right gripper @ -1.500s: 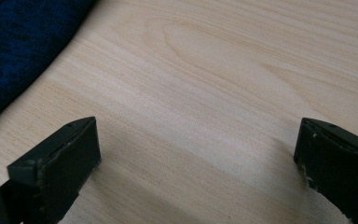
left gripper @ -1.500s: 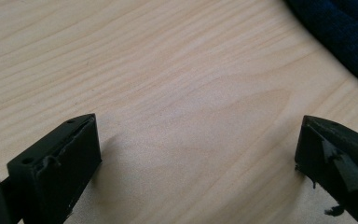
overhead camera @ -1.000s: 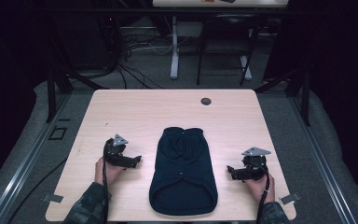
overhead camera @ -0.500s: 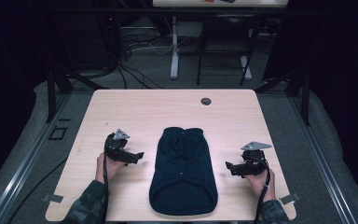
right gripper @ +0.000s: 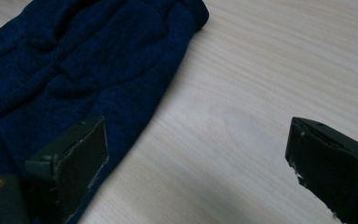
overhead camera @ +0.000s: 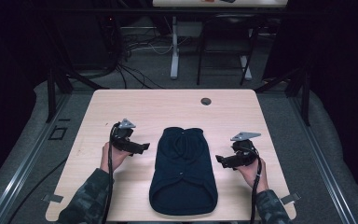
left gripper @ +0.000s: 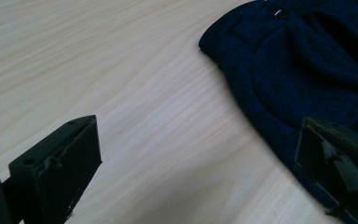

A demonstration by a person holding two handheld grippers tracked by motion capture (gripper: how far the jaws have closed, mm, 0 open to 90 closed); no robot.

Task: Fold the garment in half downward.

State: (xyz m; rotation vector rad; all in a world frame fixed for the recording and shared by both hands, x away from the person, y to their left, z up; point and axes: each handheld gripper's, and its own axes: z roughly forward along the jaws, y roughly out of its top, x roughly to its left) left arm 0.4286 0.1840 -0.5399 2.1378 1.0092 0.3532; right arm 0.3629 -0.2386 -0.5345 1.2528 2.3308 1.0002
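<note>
A dark navy knit garment (overhead camera: pixel 182 172) lies flat on the wooden table (overhead camera: pixel 168 107), near the front edge, with its narrow end away from me. My left gripper (overhead camera: pixel 144 147) hovers just left of it, open and pointing at its side. In the left gripper view the jaws (left gripper: pixel 200 163) stand wide over bare wood, with the garment's edge (left gripper: pixel 307 70) by the right jaw. My right gripper (overhead camera: pixel 219 160) hovers just right of the garment, open. Its jaws (right gripper: pixel 196 158) have just been closing a little, with nothing between them; the cloth (right gripper: pixel 74 60) lies under the left jaw.
A small dark round cable hole (overhead camera: pixel 206 101) sits near the table's far edge. Tape tabs mark the front corners (overhead camera: pixel 289 198). Beyond the table are a desk leg (overhead camera: pixel 174 51), cables on the floor and black frame posts (overhead camera: pixel 51 88).
Both hands have risen and moved a little away from the front edge and in toward the garment's sides. The garment has not moved.
</note>
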